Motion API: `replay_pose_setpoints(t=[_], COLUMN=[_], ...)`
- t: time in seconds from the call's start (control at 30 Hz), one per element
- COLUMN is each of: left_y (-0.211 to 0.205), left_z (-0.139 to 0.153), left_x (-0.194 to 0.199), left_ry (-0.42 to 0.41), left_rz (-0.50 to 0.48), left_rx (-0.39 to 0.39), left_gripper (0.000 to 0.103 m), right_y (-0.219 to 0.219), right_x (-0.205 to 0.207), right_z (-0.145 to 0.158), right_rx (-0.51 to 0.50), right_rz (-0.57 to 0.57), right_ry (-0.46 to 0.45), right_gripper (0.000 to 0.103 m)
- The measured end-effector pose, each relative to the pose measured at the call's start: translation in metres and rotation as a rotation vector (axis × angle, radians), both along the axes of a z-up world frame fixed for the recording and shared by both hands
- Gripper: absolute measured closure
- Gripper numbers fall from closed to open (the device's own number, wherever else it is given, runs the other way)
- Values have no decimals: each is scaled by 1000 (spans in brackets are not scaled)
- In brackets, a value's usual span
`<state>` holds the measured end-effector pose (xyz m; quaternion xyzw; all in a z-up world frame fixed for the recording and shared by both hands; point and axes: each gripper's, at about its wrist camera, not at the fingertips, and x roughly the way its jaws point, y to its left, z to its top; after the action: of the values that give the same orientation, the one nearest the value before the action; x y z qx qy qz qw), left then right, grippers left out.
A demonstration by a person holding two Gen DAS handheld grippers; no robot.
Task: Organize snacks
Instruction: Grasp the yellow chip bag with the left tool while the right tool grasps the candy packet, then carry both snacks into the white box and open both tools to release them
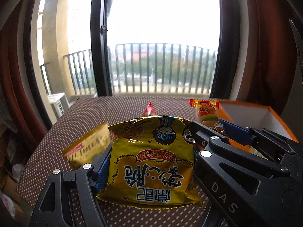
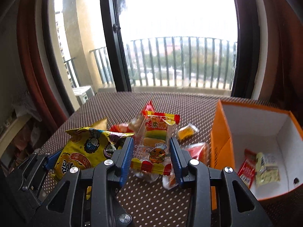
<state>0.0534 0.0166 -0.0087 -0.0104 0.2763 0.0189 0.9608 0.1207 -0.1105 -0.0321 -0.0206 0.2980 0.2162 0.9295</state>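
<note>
The left hand-held gripper [image 1: 151, 151] grips a yellow bag [image 1: 153, 162] of noodle snack, its blue pads pressed against the bag's two sides, and the bag hangs clear of the dotted brown surface [image 1: 79, 117]. The right hand-held gripper [image 2: 150, 155] is clamped on a clear burger candy packet [image 2: 154, 147] with red and yellow striped ends, which stands upright between its blue pads, also lifted off the surface. The orange box [image 2: 220, 141] with a white inside serves as the landmark: it stands open at the right edge of the surface, and the candy packet is held just left of its near corner, with the yellow bag further left again, beside the right gripper. Inside the box lie a red sachet [image 2: 246, 172] and a pale yellow sachet [image 2: 266, 170], touching each other near its front wall. Left of the box, behind the candy packet, several small wrapped snacks [image 2: 186, 131] lie scattered on the surface, among them red and orange ones. A gold packet [image 1: 87, 149], blurred, shows left of the yellow bag in the left wrist view. Beyond the surface, a window [image 2: 180, 37] looks onto a balcony railing.
</note>
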Motion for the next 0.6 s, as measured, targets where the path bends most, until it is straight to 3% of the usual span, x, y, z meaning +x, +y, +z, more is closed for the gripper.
replay_pose_setpoints(t=[0.23,0.6], left_y=[-25,-55], left_z=[22,33], left_x=[9,37], left_ry=[-54,-114], left_rz=[-57,-144], left_rx=[25,27], left_gripper=[27,27], right_y=[-22,-67], right_x=[5,26], right_z=[21,41], right_rx=[31,56], right_rz=[-43,-130], right_ry=[-62,-126], right_gripper=[61,61])
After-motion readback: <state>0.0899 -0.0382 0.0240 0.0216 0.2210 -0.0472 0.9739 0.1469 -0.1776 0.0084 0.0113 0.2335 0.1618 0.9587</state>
